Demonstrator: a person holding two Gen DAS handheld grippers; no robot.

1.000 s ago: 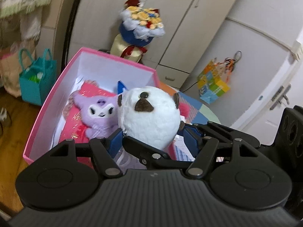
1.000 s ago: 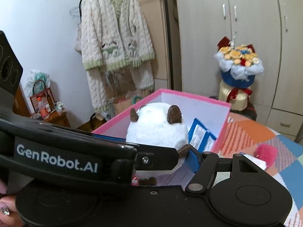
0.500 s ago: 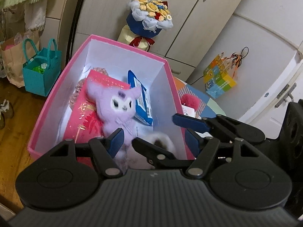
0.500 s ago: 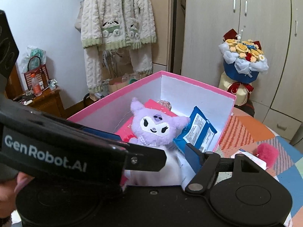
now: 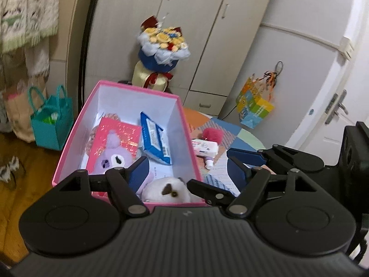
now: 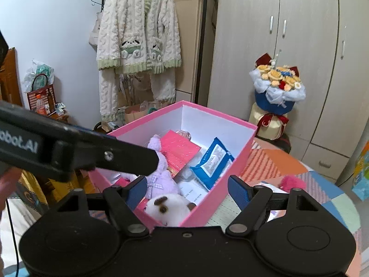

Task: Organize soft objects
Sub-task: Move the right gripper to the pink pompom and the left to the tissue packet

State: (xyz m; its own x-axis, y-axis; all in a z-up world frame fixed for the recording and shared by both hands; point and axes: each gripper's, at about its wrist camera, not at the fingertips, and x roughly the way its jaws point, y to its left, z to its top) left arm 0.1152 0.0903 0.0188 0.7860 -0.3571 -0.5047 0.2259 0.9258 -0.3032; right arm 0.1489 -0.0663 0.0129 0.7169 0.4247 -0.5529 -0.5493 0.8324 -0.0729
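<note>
White plush (image 6: 169, 209) lies in near corner of pink box (image 6: 244, 154) | purple plush (image 6: 160, 175) just behind it, blue pack (image 6: 213, 161) beside | left tongs (image 5: 184, 169) wide, just been opening, nothing between | right tongs (image 6: 188, 189) wide, just been opening, nothing gripped | box on quilted desk (image 6: 322, 184)

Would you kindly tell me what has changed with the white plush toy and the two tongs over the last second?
The white plush toy, held up between both tongs a second ago, was let go and now lies at the near end of the pink box. The left tongs and right tongs have just been opening and hold nothing. The purple plush and blue packet stayed in the box.
</note>
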